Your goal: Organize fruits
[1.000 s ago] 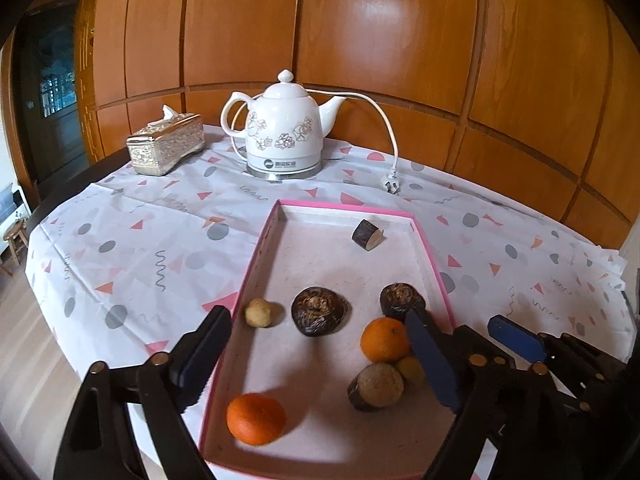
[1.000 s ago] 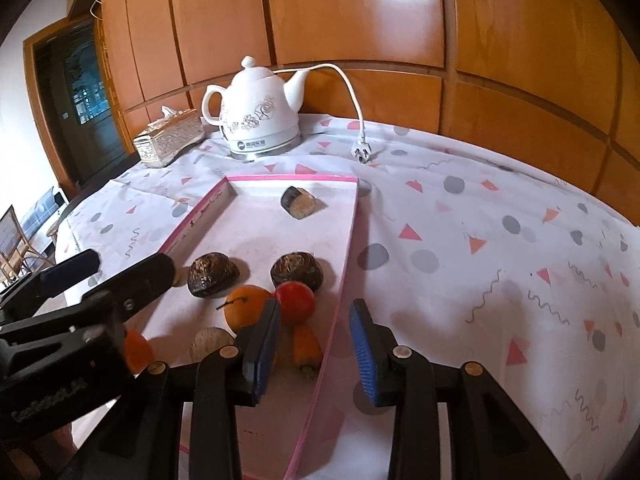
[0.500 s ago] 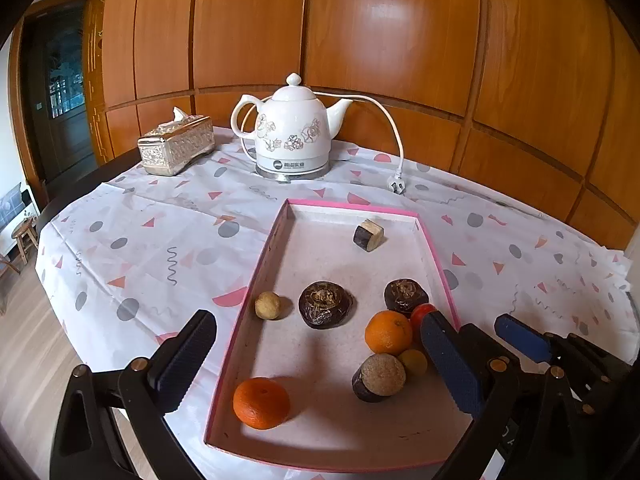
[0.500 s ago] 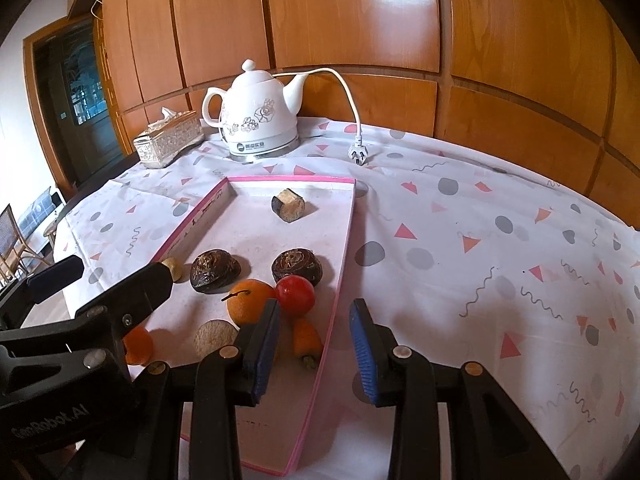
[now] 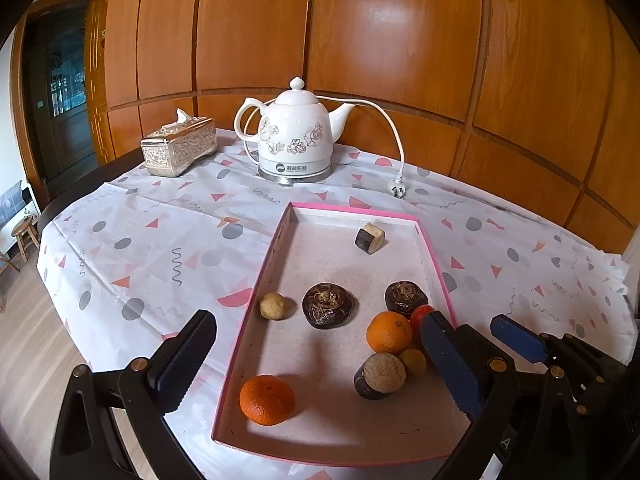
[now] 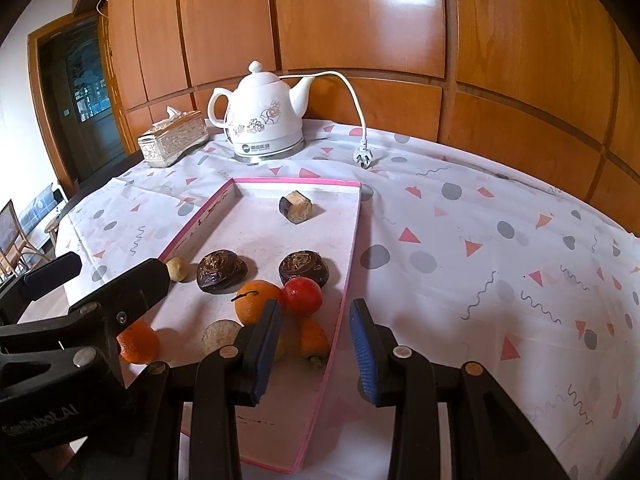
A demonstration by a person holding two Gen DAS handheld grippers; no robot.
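Tablecloth (image 5: 152, 248) | carrot (image 6: 314, 338) (right wrist only) | tray (image 6: 200, 216)

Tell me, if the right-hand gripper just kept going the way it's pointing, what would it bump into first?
Probably the tray's pink right wall, which runs between the open fingers of the right gripper. The red fruit sits just left of that line; depth is unclear.

Your left gripper (image 5: 316, 360) tilts downward, its jaws having just opened to their widest, with nothing pinched between the pads. Your right gripper (image 6: 316, 344) tilts down too, jaws partly apart, apparently empty, though the view there is crowded.
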